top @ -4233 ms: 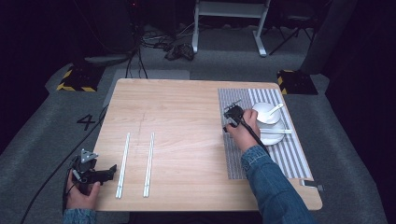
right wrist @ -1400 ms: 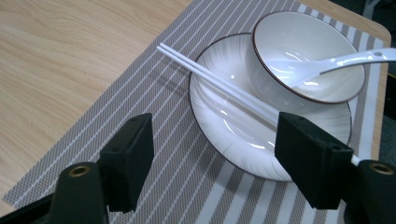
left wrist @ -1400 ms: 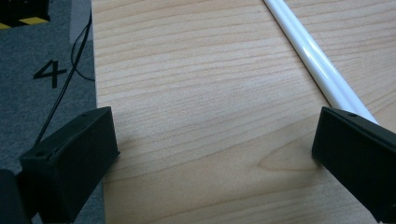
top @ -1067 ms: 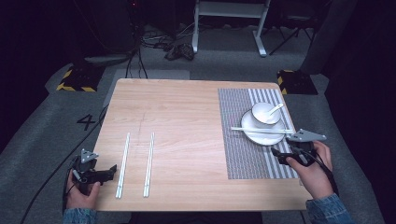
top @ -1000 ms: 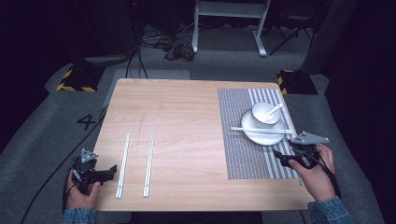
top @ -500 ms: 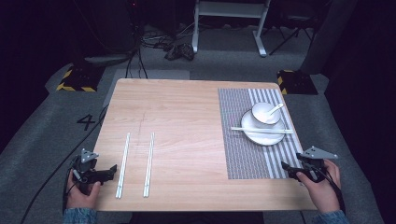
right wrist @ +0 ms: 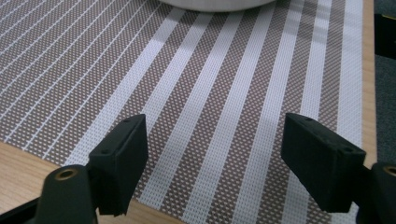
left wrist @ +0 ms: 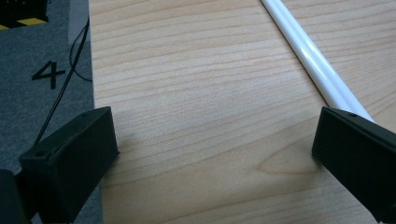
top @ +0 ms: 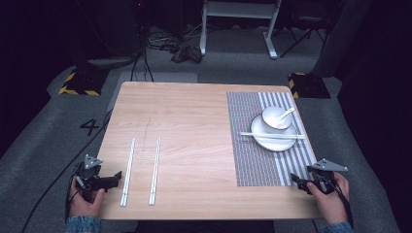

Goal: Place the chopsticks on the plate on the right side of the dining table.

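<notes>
Two long white chopsticks (top: 128, 171) (top: 155, 170) lie side by side on the wooden table (top: 194, 126) at the front left. My left gripper (top: 116, 177) rests just left of them, open and empty; in the left gripper view (left wrist: 215, 154) one chopstick (left wrist: 317, 70) runs past its right jaw. On the striped placemat (top: 252, 145) stands a white plate (top: 274, 138) with a small bowl (top: 276, 118), a spoon (top: 285, 113) and a white stick (top: 272, 135) across it. My right gripper (top: 295, 180) hovers at the mat's front right corner. Its jaws have just been opening, with nothing between them (right wrist: 215, 158).
The plate's rim (right wrist: 219, 4) sits beyond the right jaws, across the placemat (right wrist: 210, 84). Grey carpet surrounds the table, with cables, a white stand (top: 238, 19) and yellow-black floor blocks (top: 77, 82) behind. A number 4 (left wrist: 49, 74) is marked on the floor at the left.
My right hand has left the plate and drawn back and down to the mat's front right corner. The left hand has stayed put.
</notes>
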The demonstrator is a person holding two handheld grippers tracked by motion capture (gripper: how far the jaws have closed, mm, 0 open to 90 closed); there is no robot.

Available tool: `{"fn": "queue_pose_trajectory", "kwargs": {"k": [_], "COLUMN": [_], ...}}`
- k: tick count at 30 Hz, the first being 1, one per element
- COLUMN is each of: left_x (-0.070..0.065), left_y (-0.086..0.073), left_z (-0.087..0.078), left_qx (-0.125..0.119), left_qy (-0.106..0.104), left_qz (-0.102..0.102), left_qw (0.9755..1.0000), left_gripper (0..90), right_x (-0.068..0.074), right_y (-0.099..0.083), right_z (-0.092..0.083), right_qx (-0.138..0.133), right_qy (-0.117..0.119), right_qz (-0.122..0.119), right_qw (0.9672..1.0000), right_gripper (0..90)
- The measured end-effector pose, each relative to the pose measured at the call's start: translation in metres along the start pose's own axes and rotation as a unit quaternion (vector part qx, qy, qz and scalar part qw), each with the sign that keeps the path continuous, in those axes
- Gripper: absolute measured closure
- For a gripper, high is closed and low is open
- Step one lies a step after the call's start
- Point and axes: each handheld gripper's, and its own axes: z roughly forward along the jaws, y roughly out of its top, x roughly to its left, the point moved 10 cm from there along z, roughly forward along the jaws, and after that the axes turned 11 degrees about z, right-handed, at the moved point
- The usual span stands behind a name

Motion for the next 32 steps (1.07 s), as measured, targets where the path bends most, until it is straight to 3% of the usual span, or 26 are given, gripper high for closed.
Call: {"fn": "queue_pose_trajectory", "kwargs": {"k": [4, 7, 14, 32], "left_x": [0.0000, 0.0001, 0.0001, 0.0000], "left_y": [0.0000, 0.0000, 0.0001, 0.0004], "left_z": [0.0000, 0.0000, 0.0001, 0.0004], "left_qx": [0.000, 0.000, 0.000, 0.000], "left_qy": [0.000, 0.000, 0.000, -0.001], "left_qz": [0.000, 0.000, 0.000, 0.002], "left_qw": [1.0000, 1.0000, 1.0000, 1.0000], "left_gripper": [0.1, 0.1, 0.1, 0.1], "right_x": [0.0035, 0.0057, 0.0094, 0.0087], "right_y": [-0.0019, -0.0048, -0.0076, -0.0073], "right_z": [0.0017, 0.0038, 0.0043, 0.0054], "right_qx": [-0.019, -0.013, -0.010, -0.008], "right_qy": [0.018, 0.028, 0.052, 0.057], "right_qz": [-0.009, -0.026, -0.030, -0.031], "right_qw": [0.9996, 0.9992, 0.9981, 0.9979], "right_gripper": [22.3, 20.9, 18.5, 16.4]}}
